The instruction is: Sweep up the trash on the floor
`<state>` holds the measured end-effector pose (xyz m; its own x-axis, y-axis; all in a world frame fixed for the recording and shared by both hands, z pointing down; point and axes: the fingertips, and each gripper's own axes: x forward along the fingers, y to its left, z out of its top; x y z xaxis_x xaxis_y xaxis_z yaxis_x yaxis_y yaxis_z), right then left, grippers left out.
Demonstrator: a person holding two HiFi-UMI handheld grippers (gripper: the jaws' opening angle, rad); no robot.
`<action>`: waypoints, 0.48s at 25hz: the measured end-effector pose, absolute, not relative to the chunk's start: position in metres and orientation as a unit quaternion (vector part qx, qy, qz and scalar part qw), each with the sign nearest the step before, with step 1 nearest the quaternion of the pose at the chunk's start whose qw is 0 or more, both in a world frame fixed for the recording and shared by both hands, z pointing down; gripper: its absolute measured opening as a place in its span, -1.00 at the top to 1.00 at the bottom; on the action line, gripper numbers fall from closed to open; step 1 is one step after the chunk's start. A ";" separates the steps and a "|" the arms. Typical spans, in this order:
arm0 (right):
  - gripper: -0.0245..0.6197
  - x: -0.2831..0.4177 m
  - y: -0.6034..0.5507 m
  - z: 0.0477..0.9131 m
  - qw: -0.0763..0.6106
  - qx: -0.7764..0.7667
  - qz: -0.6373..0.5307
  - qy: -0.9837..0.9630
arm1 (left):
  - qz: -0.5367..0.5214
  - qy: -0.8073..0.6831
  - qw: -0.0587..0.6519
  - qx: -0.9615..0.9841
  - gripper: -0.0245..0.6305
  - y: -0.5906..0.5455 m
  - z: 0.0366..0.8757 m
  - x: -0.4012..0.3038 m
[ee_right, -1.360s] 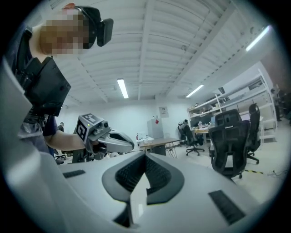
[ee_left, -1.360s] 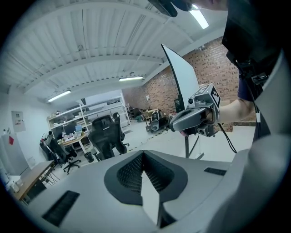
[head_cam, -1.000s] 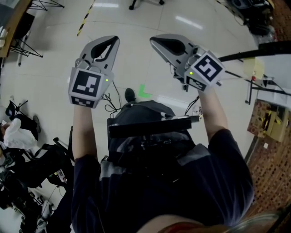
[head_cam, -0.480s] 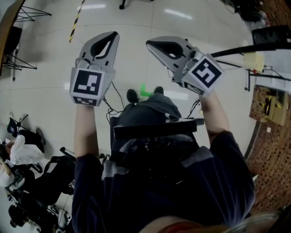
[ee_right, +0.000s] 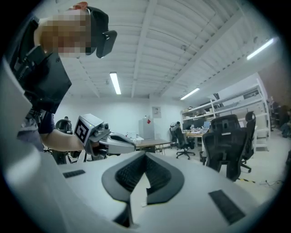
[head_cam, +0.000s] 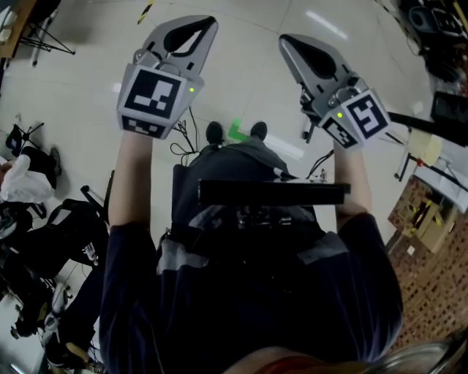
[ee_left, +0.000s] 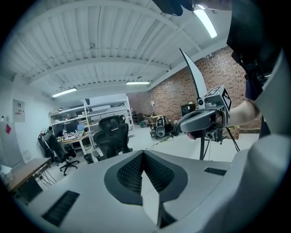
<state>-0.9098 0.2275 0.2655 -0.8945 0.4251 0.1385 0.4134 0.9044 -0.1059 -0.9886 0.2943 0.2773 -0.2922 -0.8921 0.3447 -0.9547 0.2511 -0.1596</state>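
In the head view both grippers are held out in front of my chest over a pale glossy floor [head_cam: 80,102]. My left gripper [head_cam: 208,22] is shut with nothing in it. My right gripper [head_cam: 287,40] is also shut and holds nothing. The left gripper view looks level across a workshop past its closed jaws [ee_left: 143,152], with the right gripper [ee_left: 200,122] at the right. The right gripper view shows its closed jaws [ee_right: 145,154] and the left gripper [ee_right: 107,139] at the left. No trash or sweeping tool shows in any view.
A green tape mark [head_cam: 238,131] lies on the floor by my shoes [head_cam: 214,132]. Dark bags and gear [head_cam: 44,241] crowd the left. A stand [head_cam: 428,124] and a cardboard box [head_cam: 428,212] are at the right. Black office chairs [ee_left: 112,136] [ee_right: 232,141] and desks stand farther off.
Both grippers now sit higher in the head view and the right one farther right. The floor, green mark and side clutter have shifted. The jaws stay shut.
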 end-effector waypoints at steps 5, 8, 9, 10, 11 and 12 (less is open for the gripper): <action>0.90 -0.927 0.225 0.272 0.083 -0.236 0.041 -0.967 | 0.171 -0.798 0.090 0.570 0.93 0.303 0.278 -0.997; 0.90 -0.939 0.233 0.268 0.072 -0.246 0.042 -0.966 | 0.163 -0.812 0.088 0.553 0.93 0.323 0.276 -1.001; 0.90 -0.945 0.237 0.265 0.070 -0.255 0.040 -0.963 | 0.162 -0.817 0.091 0.545 0.93 0.330 0.275 -1.004; 0.90 -0.951 0.242 0.262 0.069 -0.266 0.034 -0.961 | 0.164 -0.822 0.095 0.538 0.93 0.335 0.275 -1.009; 0.90 -0.955 0.247 0.261 0.067 -0.277 0.026 -0.958 | 0.167 -0.826 0.096 0.530 0.93 0.340 0.276 -1.013; 0.90 -0.959 0.253 0.261 0.064 -0.287 0.019 -0.956 | 0.170 -0.829 0.094 0.524 0.93 0.345 0.276 -1.016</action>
<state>-0.9588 0.2526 0.2610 -0.8270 0.5509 0.1120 0.5459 0.8346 -0.0739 -1.0161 0.3453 0.2761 -0.4332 -0.8370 0.3343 -0.9011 0.3934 -0.1825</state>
